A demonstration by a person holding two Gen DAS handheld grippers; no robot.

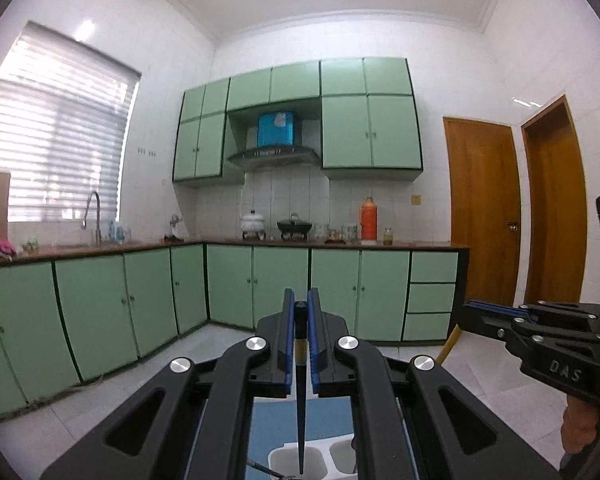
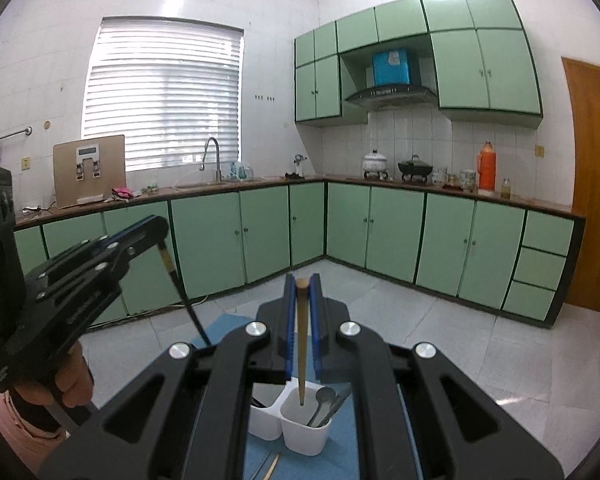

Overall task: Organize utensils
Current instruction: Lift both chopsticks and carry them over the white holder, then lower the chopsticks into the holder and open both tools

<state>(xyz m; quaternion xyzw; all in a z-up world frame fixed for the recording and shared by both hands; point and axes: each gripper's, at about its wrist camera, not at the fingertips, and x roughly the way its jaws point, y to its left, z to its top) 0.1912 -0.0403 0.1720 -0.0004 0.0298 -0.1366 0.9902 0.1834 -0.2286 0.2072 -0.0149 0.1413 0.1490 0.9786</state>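
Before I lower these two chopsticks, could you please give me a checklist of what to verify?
1. Left gripper shut on the black chopstick: ok.
2. Right gripper shut on the wooden chopstick: ok.
3. Wooden tip over the white holder: ok.
4. Room beside the spoons in that compartment: ok.
5. Black tip over a holder compartment: ok.
6. Chopsticks hanging truly vertical: cannot tell.
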